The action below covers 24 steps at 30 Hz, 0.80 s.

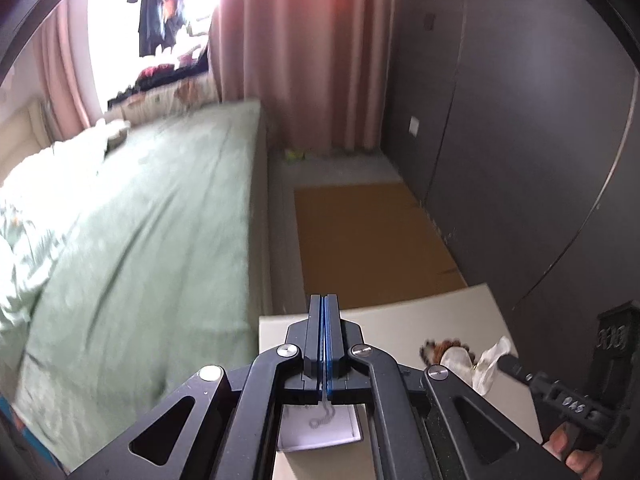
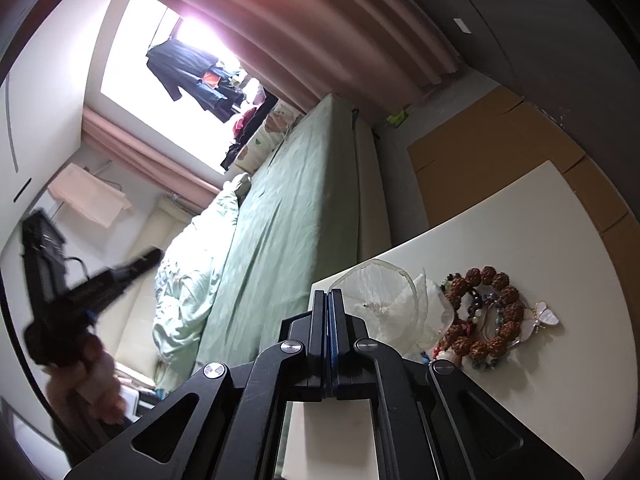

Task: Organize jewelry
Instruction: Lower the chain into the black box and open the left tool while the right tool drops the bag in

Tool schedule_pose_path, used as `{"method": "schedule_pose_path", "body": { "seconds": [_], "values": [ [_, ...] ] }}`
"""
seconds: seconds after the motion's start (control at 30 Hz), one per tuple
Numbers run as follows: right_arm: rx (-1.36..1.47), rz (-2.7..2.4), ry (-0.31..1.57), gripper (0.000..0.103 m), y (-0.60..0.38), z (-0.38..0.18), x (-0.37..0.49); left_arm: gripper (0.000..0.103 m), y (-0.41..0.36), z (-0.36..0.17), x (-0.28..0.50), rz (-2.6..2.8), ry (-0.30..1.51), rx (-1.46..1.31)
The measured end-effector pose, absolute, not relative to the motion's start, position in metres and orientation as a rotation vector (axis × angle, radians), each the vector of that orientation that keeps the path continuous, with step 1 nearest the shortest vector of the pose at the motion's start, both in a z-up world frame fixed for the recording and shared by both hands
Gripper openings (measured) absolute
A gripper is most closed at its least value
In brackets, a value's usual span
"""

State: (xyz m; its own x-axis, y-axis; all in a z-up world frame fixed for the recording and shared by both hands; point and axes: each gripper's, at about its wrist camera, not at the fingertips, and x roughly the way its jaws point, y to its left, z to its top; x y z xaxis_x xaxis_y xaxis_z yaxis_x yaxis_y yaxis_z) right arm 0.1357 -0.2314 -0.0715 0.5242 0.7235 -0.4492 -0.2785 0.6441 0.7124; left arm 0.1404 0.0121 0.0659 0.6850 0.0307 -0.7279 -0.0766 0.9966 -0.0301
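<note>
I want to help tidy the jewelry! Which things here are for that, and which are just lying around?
For the job: thin chain in the left gripper, white box, beaded bracelets, butterfly brooch.
Just lying about: bed, curtain, cardboard, hanging clothes.

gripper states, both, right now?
Left hand-held gripper: closed on a thin silver chain that dangles over a white box.
Right hand-held gripper: closed, holding nothing visible.
</note>
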Motion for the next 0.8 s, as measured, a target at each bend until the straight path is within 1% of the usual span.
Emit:
{"method": "schedule_pose_path", "body": {
  "seconds": [0.17, 0.23, 0.27, 0.33, 0.37, 0.4, 0.47, 0.5, 0.8],
  "values": [
    [0.619, 0.664, 0.817, 0.003, -0.22, -0.072, 0.136, 0.0, 0.021, 0.022, 0.139, 0.069, 0.866, -0.128],
    [0.617, 0.671, 0.815, 0.003, -0.215, -0.072, 0.137, 0.001, 0.025, 0.006, 0.138, 0.066, 0.889, -0.16],
    [0.619, 0.677, 0.814, 0.003, -0.211, -0.072, 0.137, 0.004, 0.027, 0.0, 0.136, 0.062, 0.896, -0.175],
    [0.623, 0.688, 0.812, 0.003, -0.207, -0.074, 0.137, 0.018, 0.032, -0.012, 0.132, 0.069, 0.896, -0.208],
    [0.624, 0.692, 0.809, 0.003, -0.203, -0.074, 0.138, 0.036, 0.036, -0.017, 0.127, 0.073, 0.883, -0.237],
    [0.626, 0.698, 0.806, 0.003, -0.201, -0.074, 0.138, 0.058, 0.04, -0.02, 0.123, 0.072, 0.868, -0.259],
    [0.637, 0.715, 0.805, 0.003, -0.194, -0.076, 0.139, 0.076, 0.047, -0.023, 0.115, 0.086, 0.825, -0.283],
    [0.64, 0.725, 0.804, 0.003, -0.189, -0.077, 0.139, 0.077, 0.049, -0.024, 0.113, 0.091, 0.811, -0.286],
    [0.641, 0.863, 0.778, 0.003, -0.132, -0.082, 0.137, 0.077, 0.093, -0.031, 0.097, 0.114, 0.771, -0.372]
  ]
}}
